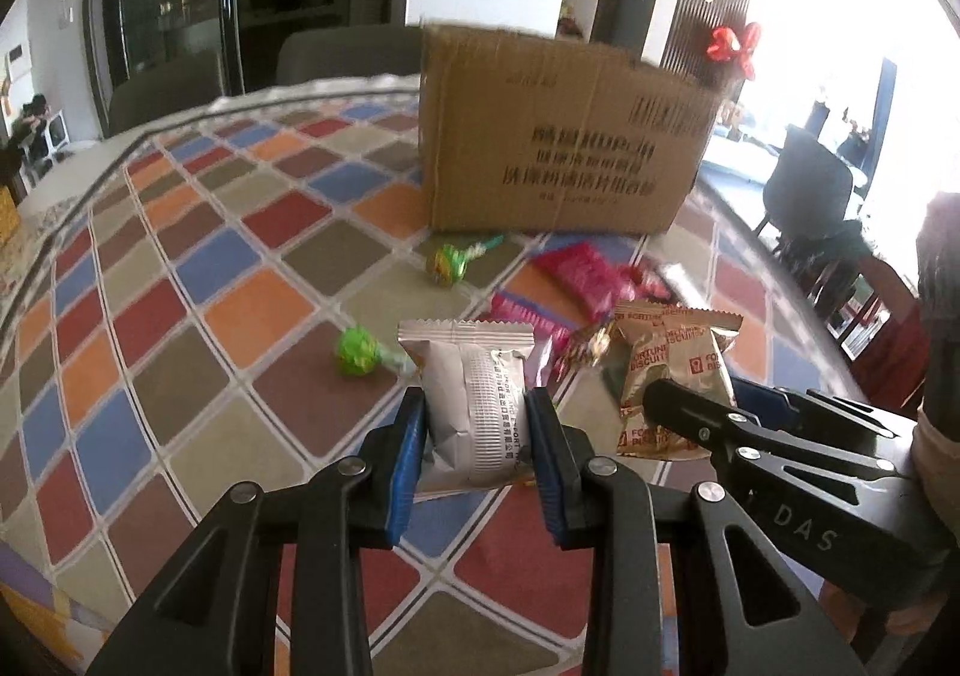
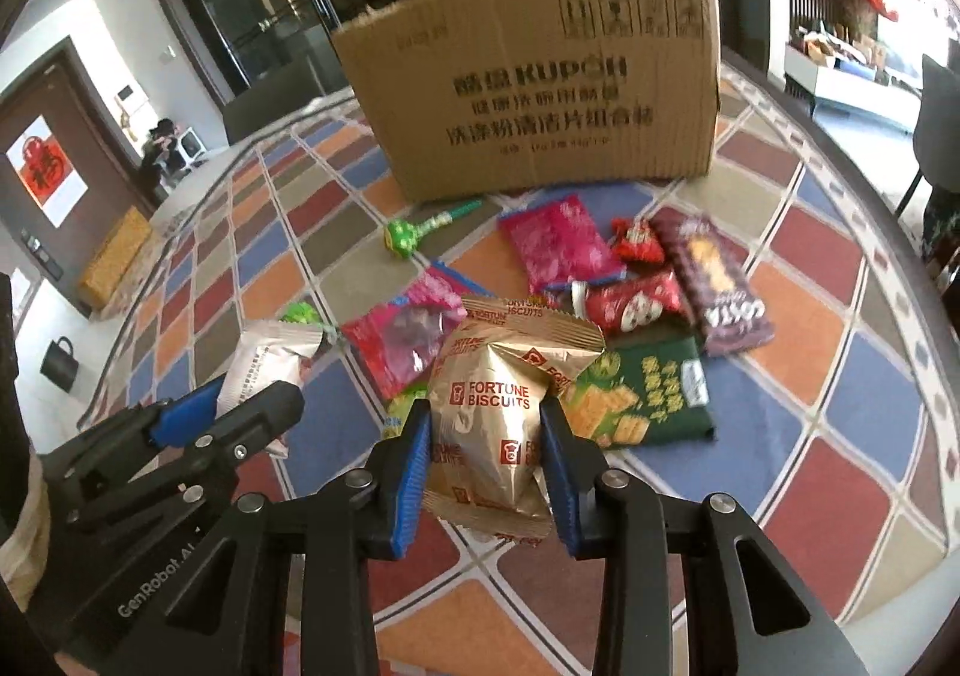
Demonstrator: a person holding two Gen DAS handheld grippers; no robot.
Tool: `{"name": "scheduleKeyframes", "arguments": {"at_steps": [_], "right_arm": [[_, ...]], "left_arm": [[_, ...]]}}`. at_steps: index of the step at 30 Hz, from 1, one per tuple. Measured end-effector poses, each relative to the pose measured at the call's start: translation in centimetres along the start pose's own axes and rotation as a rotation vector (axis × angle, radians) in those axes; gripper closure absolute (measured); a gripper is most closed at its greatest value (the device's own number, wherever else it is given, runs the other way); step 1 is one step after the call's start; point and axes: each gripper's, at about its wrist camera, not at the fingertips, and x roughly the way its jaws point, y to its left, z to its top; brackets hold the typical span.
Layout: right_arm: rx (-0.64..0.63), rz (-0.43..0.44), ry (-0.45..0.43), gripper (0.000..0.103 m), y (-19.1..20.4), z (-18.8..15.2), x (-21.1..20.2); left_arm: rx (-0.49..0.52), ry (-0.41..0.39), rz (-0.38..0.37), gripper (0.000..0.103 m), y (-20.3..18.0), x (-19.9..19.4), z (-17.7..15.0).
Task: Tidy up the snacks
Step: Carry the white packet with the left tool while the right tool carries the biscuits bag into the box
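While both claws are loaded, the entry reads as follows: left claw point(image 1: 474, 424), blue pads pressed against the sides of a silver packet point(image 1: 471, 406), held clear of the bench point(image 1: 180, 316); right claw point(image 2: 486, 436), closed likewise on a gold Fortune Biscuits packet point(image 2: 498, 424), a second gold packet point(image 2: 528, 316) just behind it. Loose stock beyond: two green lollipops, one near point(image 1: 357, 355) and one farther point(image 2: 405, 238), pink packets point(image 2: 558, 244), a red packet point(image 2: 636, 304), a purple packet point(image 2: 714, 280), a green cracker packet point(image 2: 648, 394), all lying on the chequered cloth. At the far end, a cardboard box point(image 2: 540, 88), upright, its opening not visible. Step in hand, by judgement: carrying picked snacks. Next move likely calls for lifting both packets above the box rim, then releasing inside.
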Motion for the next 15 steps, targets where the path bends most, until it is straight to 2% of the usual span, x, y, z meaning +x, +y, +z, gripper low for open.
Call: {"name": "scheduleKeyframes", "arguments": {"at_steps": [9, 15], "right_arm": [[-0.081, -0.021, -0.148, 0.067, 0.5, 2.4, -3.6], [-0.103, -0.025, -0.215, 0.067, 0.8, 4.6, -4.6]], "left_arm": [[0.037, -0.093, -0.002, 0.069, -1.0, -2.0, 3.2], [0.043, -0.144, -0.004, 0.069, -1.1, -2.4, 5.4]]}}
